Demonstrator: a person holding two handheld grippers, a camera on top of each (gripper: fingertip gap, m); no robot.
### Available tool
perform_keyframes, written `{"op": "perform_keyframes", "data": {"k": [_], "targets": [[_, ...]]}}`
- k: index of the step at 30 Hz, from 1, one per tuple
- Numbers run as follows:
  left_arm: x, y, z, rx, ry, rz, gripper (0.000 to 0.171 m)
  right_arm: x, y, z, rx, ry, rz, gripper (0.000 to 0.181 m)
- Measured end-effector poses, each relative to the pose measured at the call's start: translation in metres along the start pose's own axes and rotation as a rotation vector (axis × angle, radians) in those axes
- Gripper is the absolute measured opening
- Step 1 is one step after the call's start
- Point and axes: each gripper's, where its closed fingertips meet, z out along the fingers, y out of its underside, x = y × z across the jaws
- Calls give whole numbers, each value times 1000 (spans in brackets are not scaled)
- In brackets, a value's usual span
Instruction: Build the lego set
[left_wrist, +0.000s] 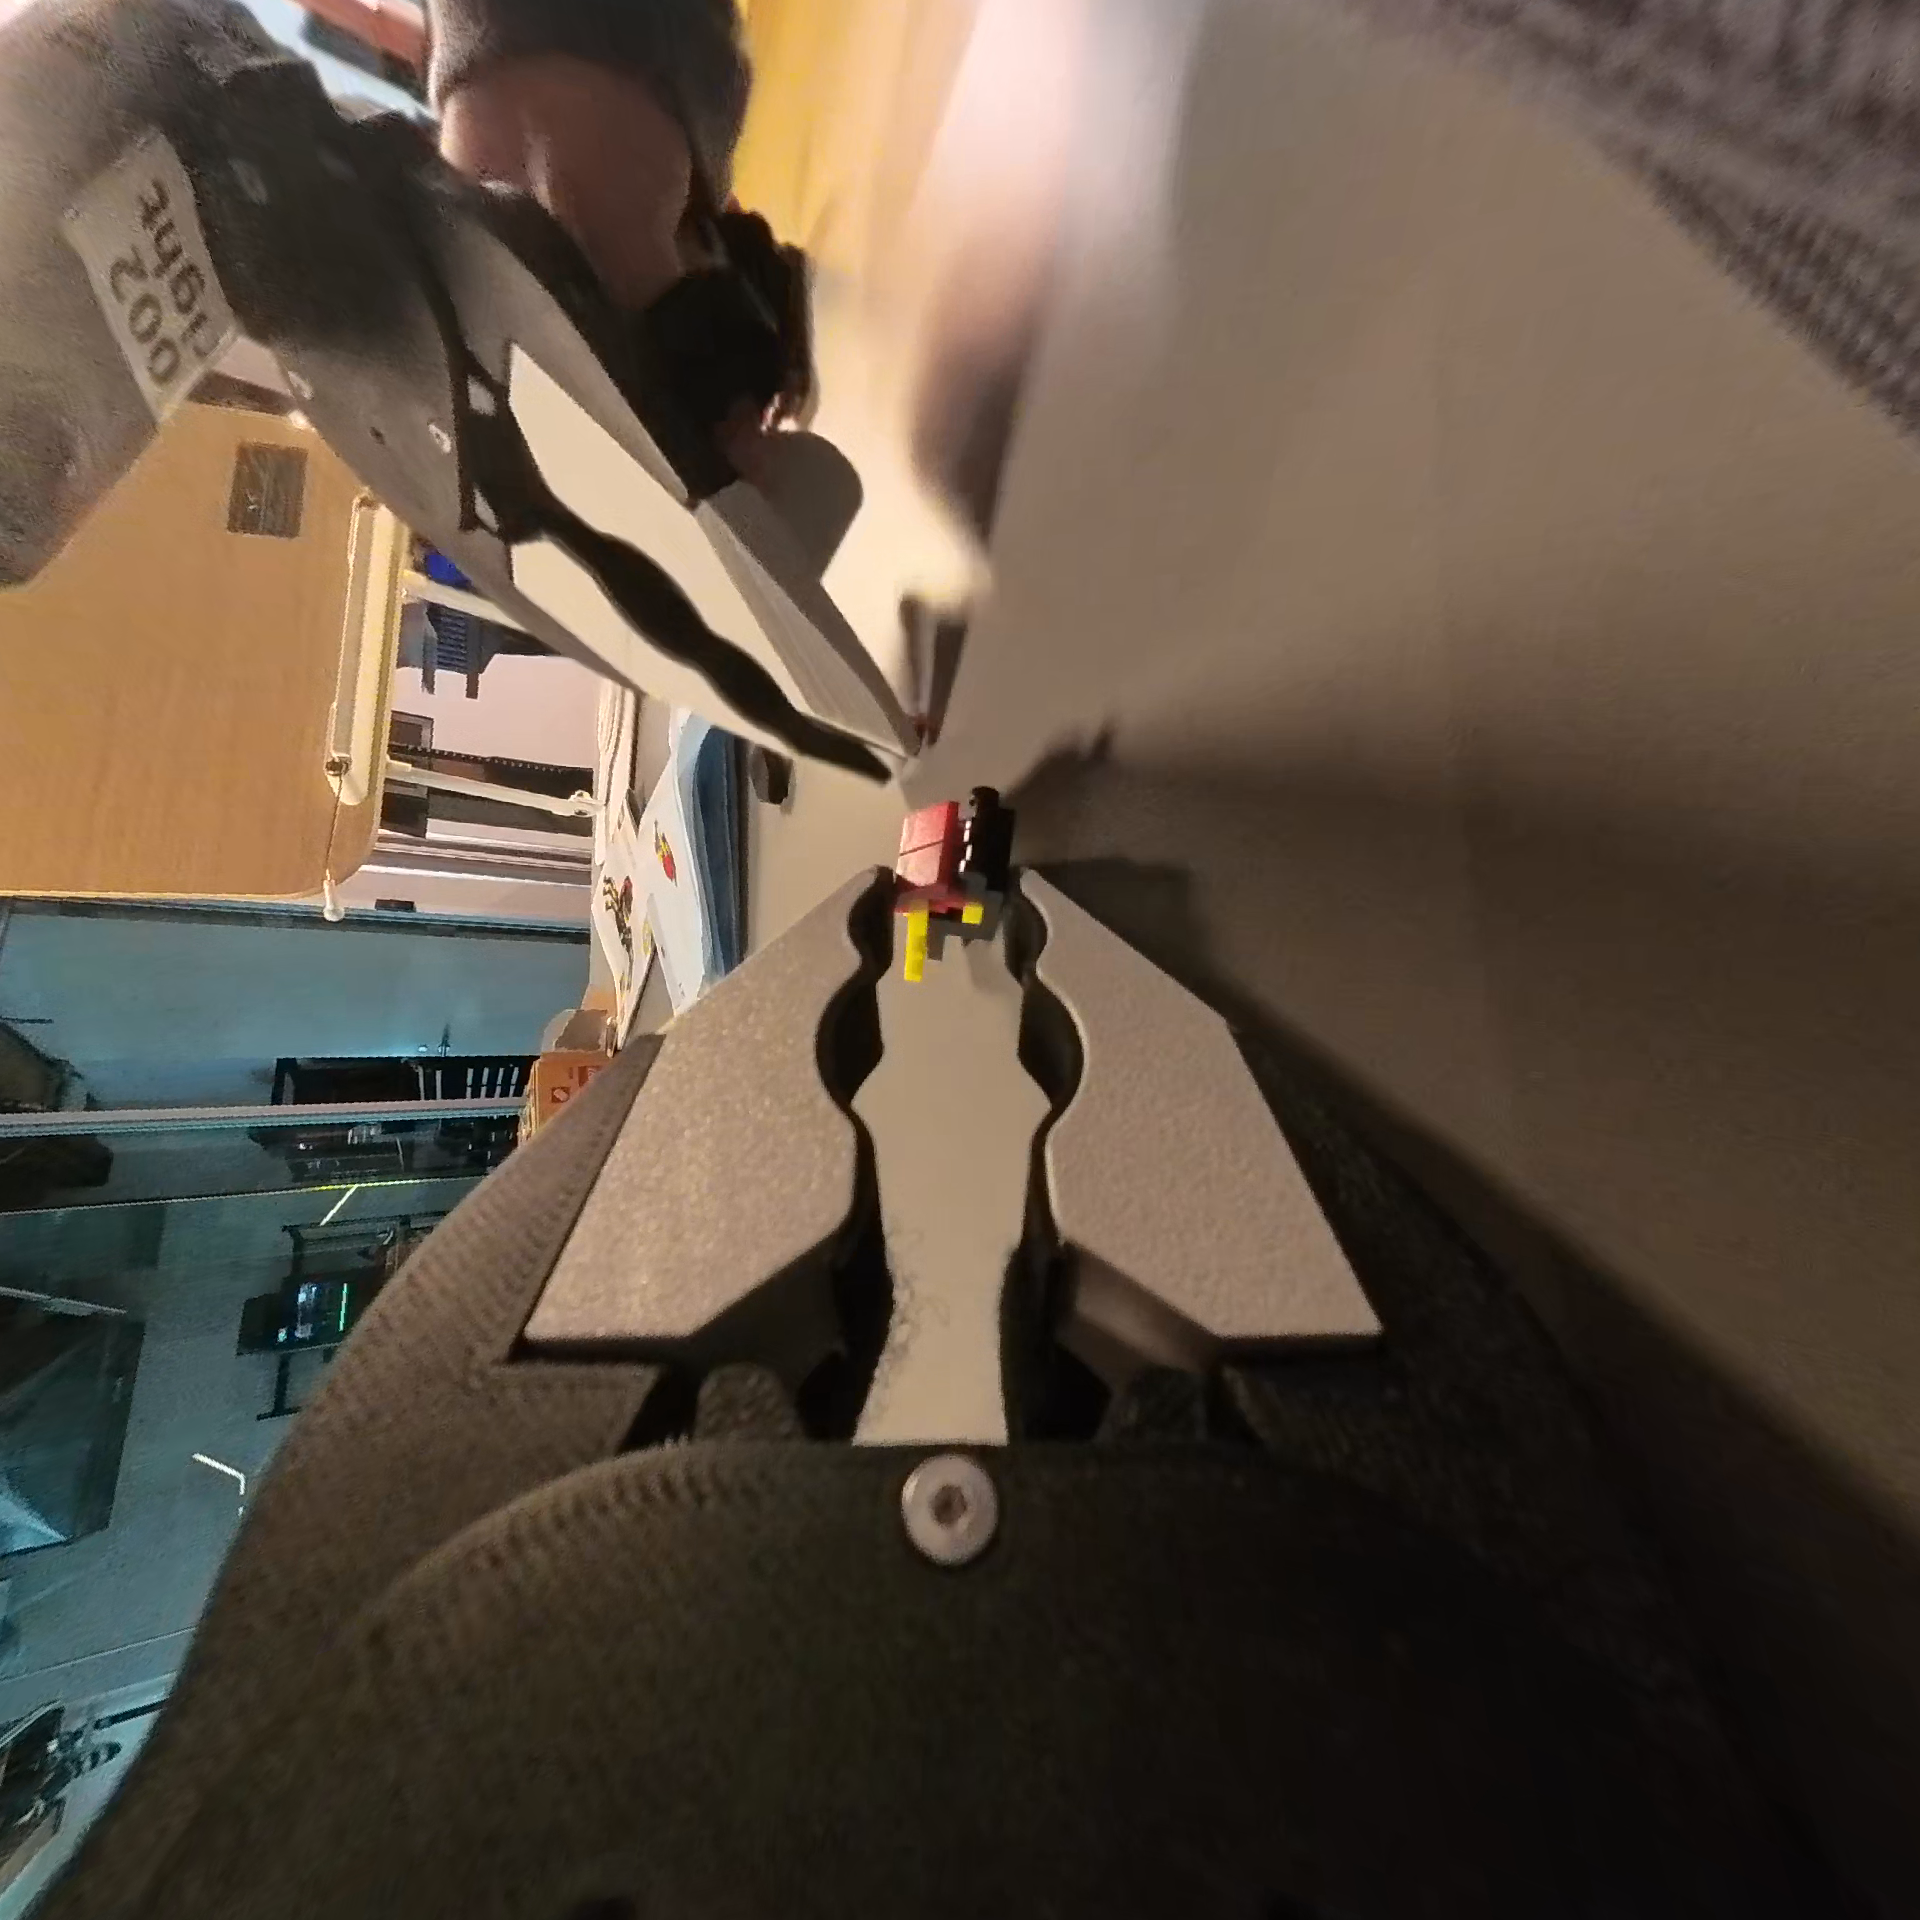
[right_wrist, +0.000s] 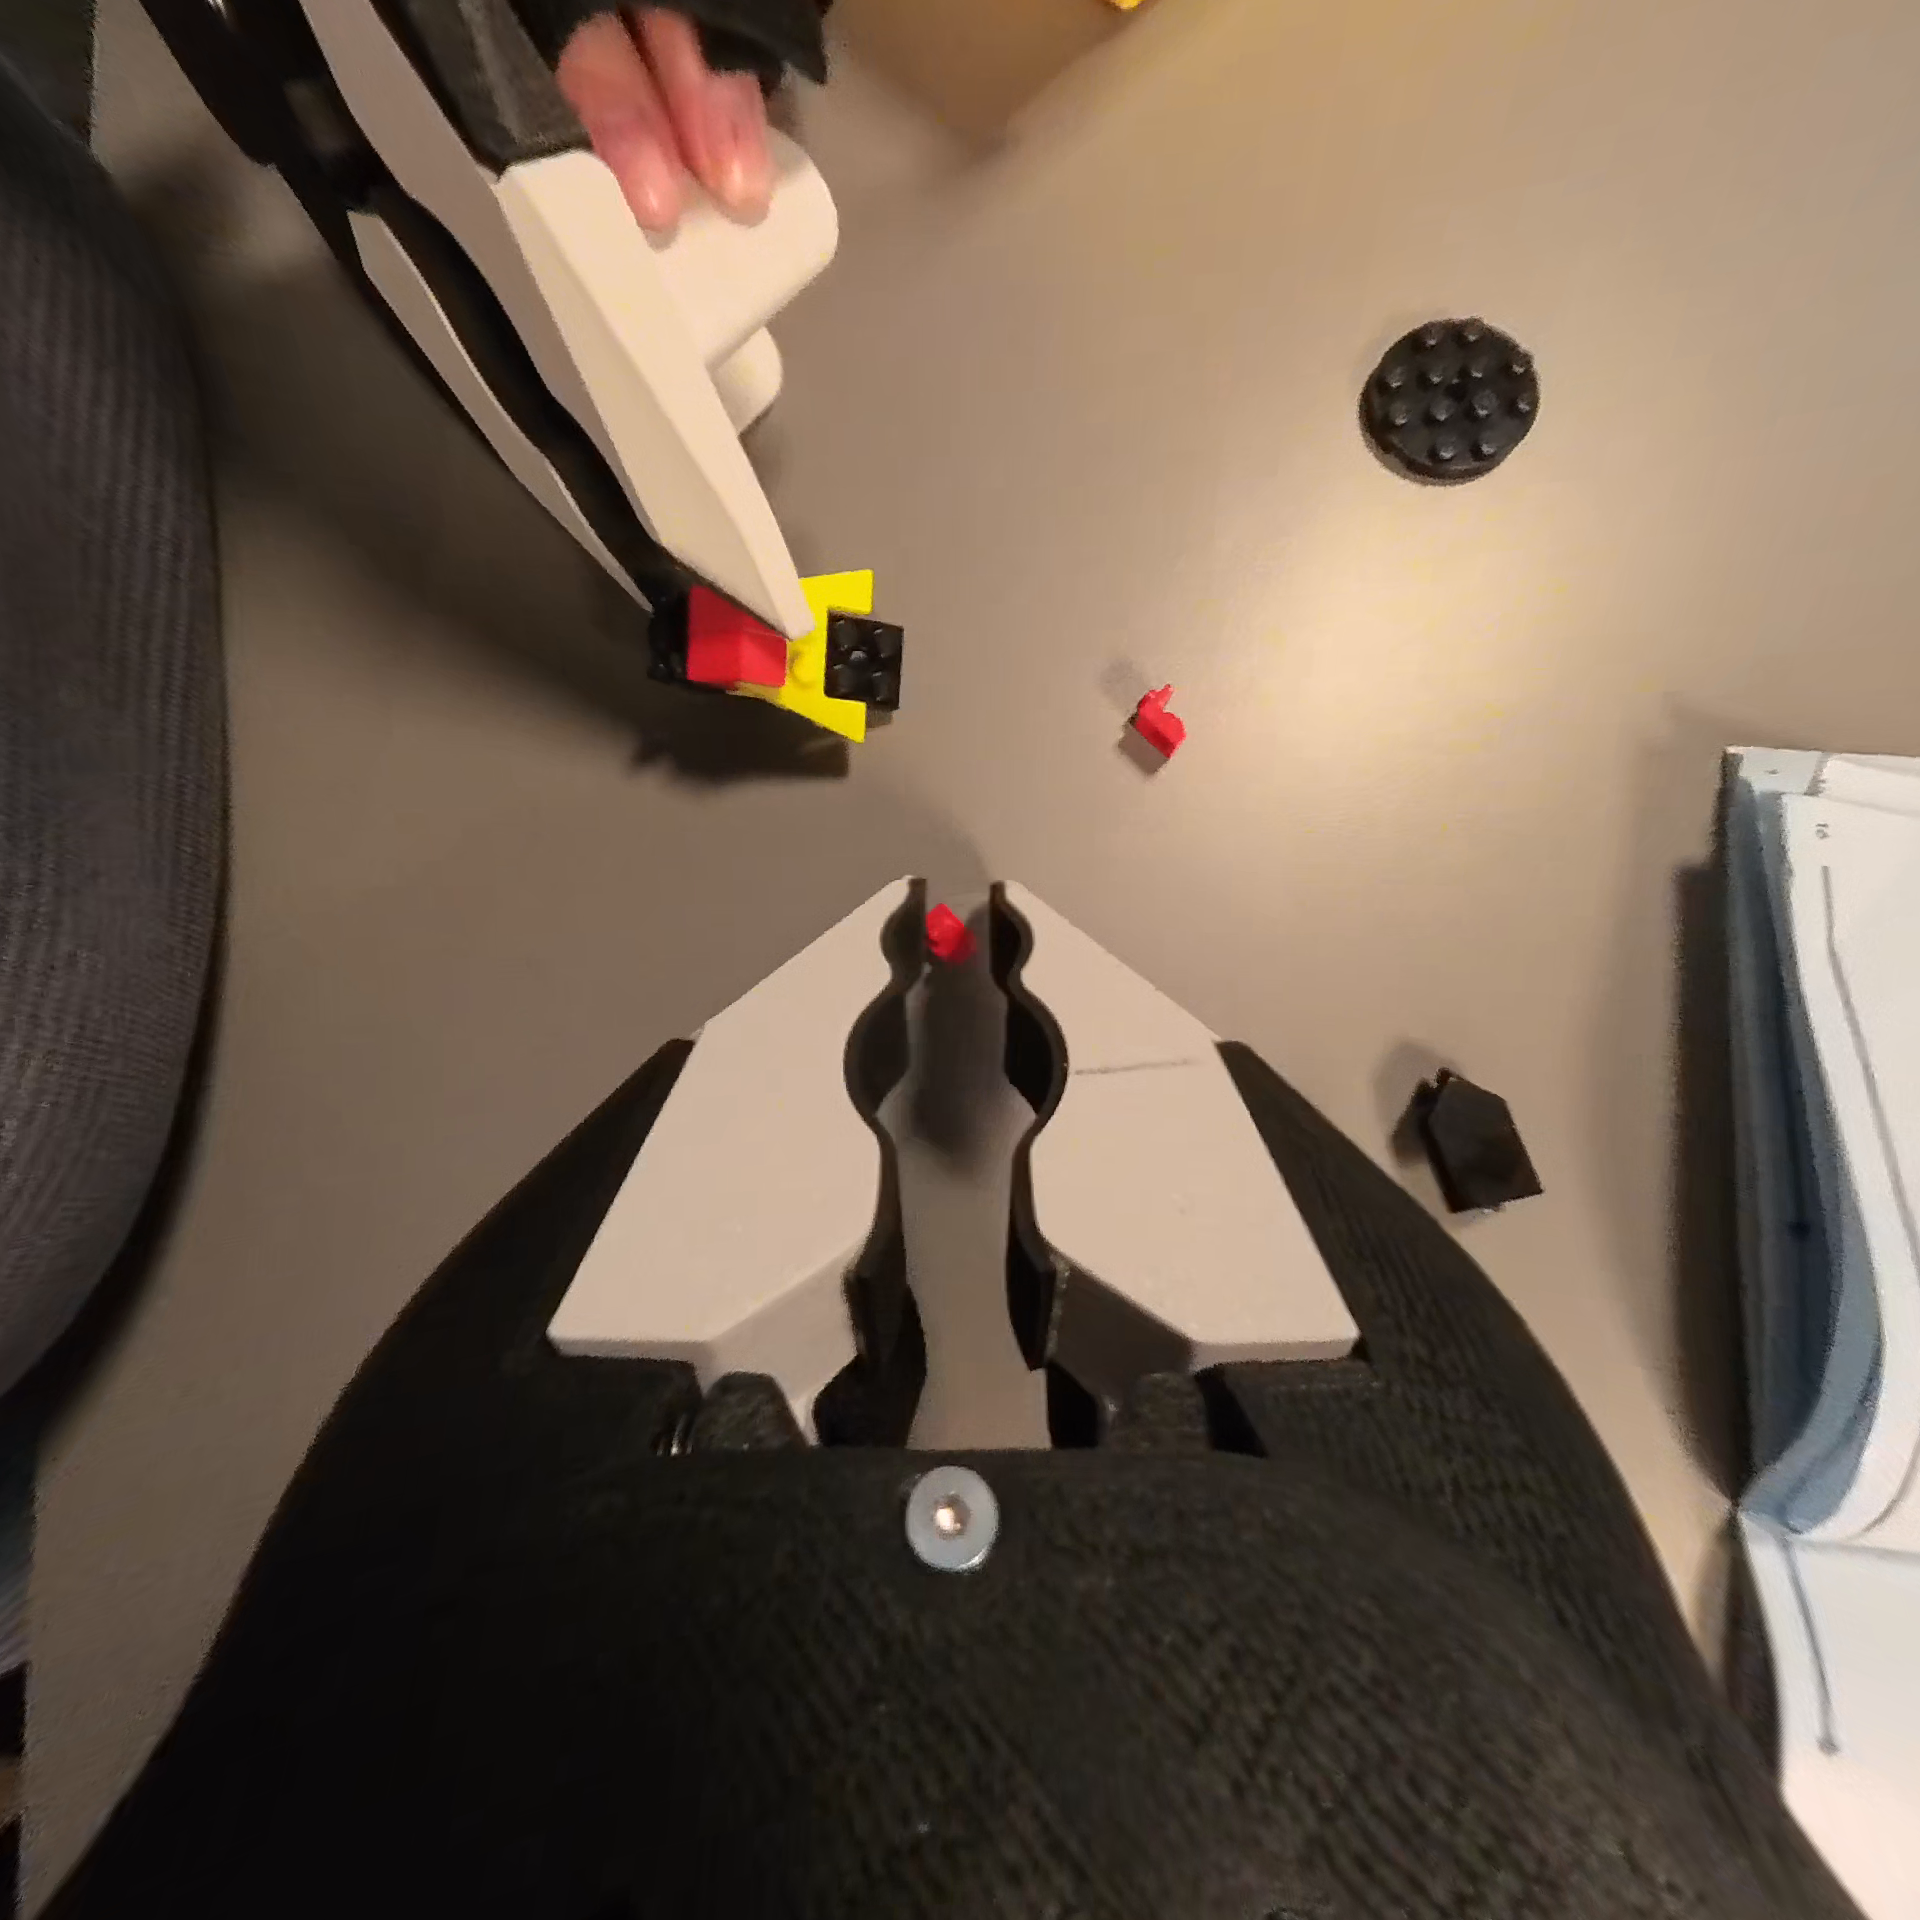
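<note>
My left gripper (left_wrist: 951, 883) is shut on a small lego build (left_wrist: 930, 842) of red, black and yellow pieces and holds it by the grey table. In the right wrist view the left gripper (right_wrist: 748, 623) comes in from the upper left, pinching the build (right_wrist: 836, 707) at its red part. My right gripper (right_wrist: 954, 888) is shut on a tiny red piece (right_wrist: 948, 930) at its fingertips, a short way from the build. In the left wrist view the right gripper (left_wrist: 909, 743) points down at the build, with a speck of red at its tip.
On the table (right_wrist: 1143, 520) lie a loose small red piece (right_wrist: 1155, 719), a round black studded plate (right_wrist: 1449, 400) and a black sloped brick (right_wrist: 1475, 1143). An open instruction booklet (right_wrist: 1818, 1143) lies at the right edge. Dark grey fabric (right_wrist: 83, 727) fills the left side. Across from one pair of fingers to the other is roughly 5 cm. The black sloped brick (right_wrist: 1475, 1143) lies around 9 cm away from my right fingertips.
</note>
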Motion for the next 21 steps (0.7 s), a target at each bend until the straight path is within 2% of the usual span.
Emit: {"op": "perform_keyframes", "data": {"k": [5,7,11,15,21], "targets": [[0,-1,0,1,0,1,20,17,-11,-5,5,160,-210,14],[-1,-1,0,1,0,0,20,22,-15,0,-7,173,-249,15],[-1,-2,0,0,-1,2,20,29,-27,10,40,95,-171,20],[-1,-2,0,0,-1,5,20,34,-27,16,28,51,-146,21],[-1,-2,0,1,-1,1,20,14,-27,18,30,-82,-85,21]]}}
